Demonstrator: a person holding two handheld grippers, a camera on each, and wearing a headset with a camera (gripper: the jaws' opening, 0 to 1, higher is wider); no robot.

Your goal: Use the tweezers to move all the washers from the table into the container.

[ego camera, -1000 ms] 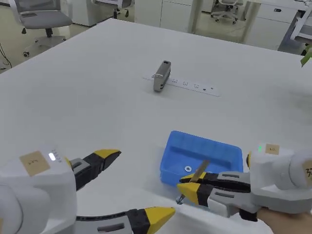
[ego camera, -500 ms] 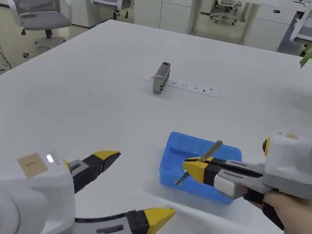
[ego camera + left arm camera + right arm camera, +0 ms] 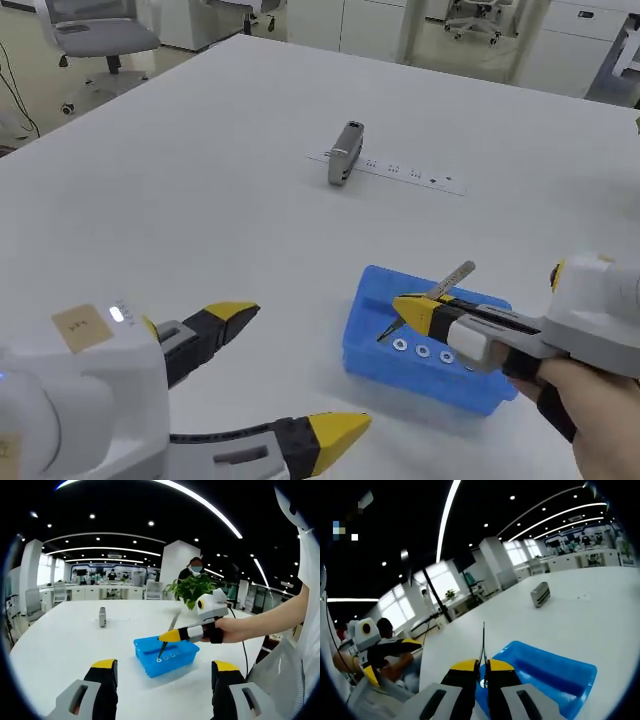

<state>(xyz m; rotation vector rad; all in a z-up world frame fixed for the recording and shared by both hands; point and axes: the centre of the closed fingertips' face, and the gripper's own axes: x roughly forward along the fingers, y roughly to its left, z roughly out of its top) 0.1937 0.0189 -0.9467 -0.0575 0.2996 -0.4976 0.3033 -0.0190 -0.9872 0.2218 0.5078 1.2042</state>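
step: drop-off, tweezers (image 3: 452,279) in container (image 3: 374,284) with washers (image 3: 423,351) | right gripper (image 3: 408,310) clenched on tweezers | left gripper (image 3: 295,371) released | next: likely scan tabletop (image 3: 200,180)

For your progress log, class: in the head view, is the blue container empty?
No, several washers lie in a row on the floor of the blue container.

Washers (image 3: 423,351) in container (image 3: 378,300) on table (image 3: 200,200); small box (image 3: 345,152) behind.
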